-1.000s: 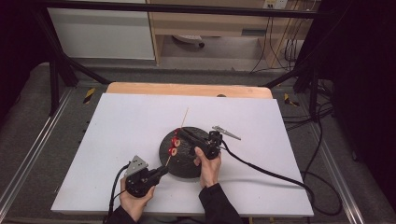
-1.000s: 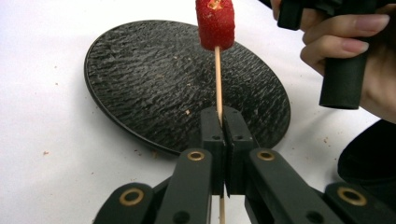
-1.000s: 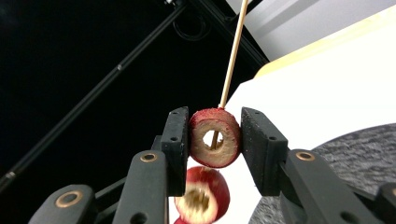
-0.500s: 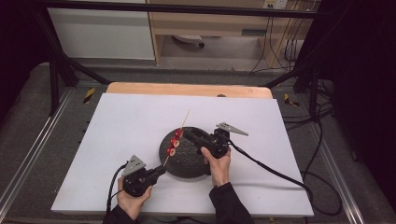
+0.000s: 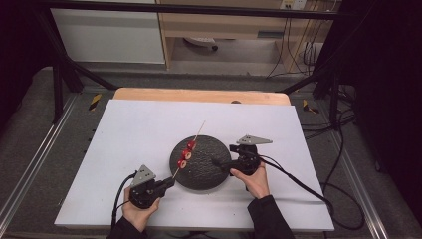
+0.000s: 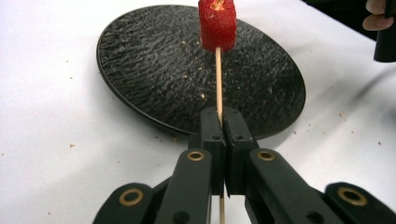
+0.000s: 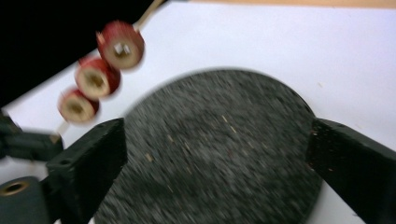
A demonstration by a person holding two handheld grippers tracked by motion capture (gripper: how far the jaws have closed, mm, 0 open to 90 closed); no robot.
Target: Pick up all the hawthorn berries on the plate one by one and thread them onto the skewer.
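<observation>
**Skewer pinched on the left, right jaws spread over the plate**

From my seat I see the left gripper (image 5: pixel 169 183) pressed together on the thin wooden skewer (image 6: pixel 218 79), pinching it near its lower end; in the left gripper view the stick runs straight up between the two black pads. The skewer slants up and away over the round black textured plate (image 5: pixel 209 174), carrying three red, round fruit slices (image 5: pixel 187 153) threaded one after another along its middle. In the high view the slices hang above the plate's left part, and the bare tip of the stick points past the plate's far rim.

My right gripper (image 5: pixel 215 162) sits at the plate's right edge, pointing left across it. Its jaws have just been opening and now stand wide apart with nothing between them; in the right gripper view they frame the plate's dark surface, with the slices off to the upper left, apart from the pads.

The plate rests on the white sheet covering the table (image 5: pixel 139 124)
</observation>
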